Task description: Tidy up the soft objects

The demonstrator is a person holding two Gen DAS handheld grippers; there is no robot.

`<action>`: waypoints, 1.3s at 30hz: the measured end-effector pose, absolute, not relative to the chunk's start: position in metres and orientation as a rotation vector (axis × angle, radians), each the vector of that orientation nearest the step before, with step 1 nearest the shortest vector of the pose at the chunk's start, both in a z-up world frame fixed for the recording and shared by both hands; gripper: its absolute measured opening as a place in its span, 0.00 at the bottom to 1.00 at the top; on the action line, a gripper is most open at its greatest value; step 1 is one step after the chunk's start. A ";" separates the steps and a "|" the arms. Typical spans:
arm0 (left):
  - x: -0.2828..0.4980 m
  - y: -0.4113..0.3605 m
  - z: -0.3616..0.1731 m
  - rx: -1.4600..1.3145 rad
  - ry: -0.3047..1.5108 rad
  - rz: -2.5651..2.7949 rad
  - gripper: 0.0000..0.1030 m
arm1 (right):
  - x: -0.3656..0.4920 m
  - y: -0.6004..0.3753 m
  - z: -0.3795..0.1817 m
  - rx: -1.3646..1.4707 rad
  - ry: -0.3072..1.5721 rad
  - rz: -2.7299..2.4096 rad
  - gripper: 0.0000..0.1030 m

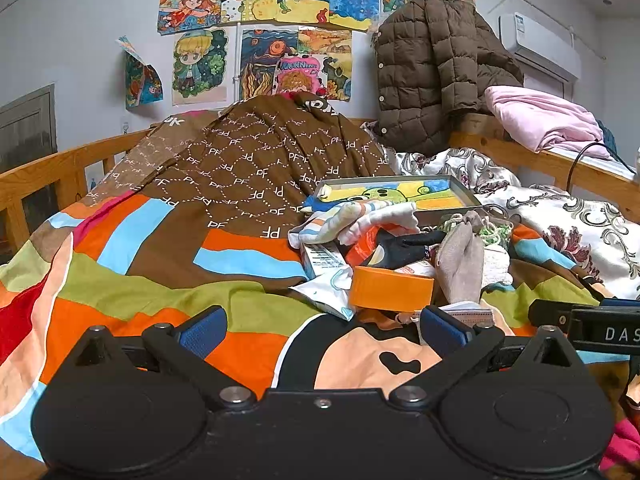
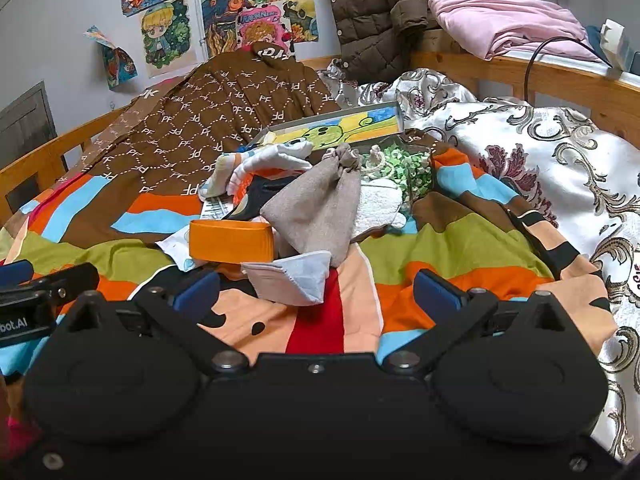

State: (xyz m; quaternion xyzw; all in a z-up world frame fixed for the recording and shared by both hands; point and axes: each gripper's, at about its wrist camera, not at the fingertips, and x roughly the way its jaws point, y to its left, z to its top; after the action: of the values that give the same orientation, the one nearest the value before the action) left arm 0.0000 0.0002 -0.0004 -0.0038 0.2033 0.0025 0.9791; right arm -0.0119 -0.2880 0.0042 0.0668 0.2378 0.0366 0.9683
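The left gripper (image 1: pixel 320 330) is held with its blue-padded fingers wide apart and nothing between them, low over the multicoloured patchwork bedspread (image 1: pixel 132 280). The right gripper (image 2: pixel 316 296) is likewise spread and empty, with a small folded grey-white cloth (image 2: pixel 292 282) lying just beyond its fingertips. Behind that cloth, a heap of soft things is piled on the bed: a taupe fabric drawstring pouch (image 2: pixel 316 216), a striped white sock (image 2: pixel 260 168), a white terry cloth (image 2: pixel 378 208) and green-and-cream yarn (image 2: pixel 404 164), mixed with a stiff orange tape roll (image 2: pixel 232 240) and a framed cartoon picture (image 2: pixel 332 130).

The folded cloth is judged light and limp; it would best be pinched at its raised near edge. The pouch would likely sag, so its gathered neck seems the firmest hold.
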 end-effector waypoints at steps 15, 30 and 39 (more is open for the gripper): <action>0.048 -0.002 -0.005 0.074 0.483 -0.091 0.99 | 0.024 -0.285 0.005 0.003 0.502 0.190 1.00; 0.149 0.002 -0.016 0.220 0.609 -0.348 0.96 | 0.103 -0.292 -0.033 0.127 0.699 0.355 0.99; 0.179 -0.011 -0.035 0.239 0.693 -0.444 0.74 | 0.107 -0.300 -0.040 0.150 0.712 0.442 0.79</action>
State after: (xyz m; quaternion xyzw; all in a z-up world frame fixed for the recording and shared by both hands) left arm 0.1789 -0.0110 -0.0347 0.1160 0.3362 -0.2154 0.9095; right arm 0.1066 -0.2997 -0.0401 0.0729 0.3455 0.2145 0.9107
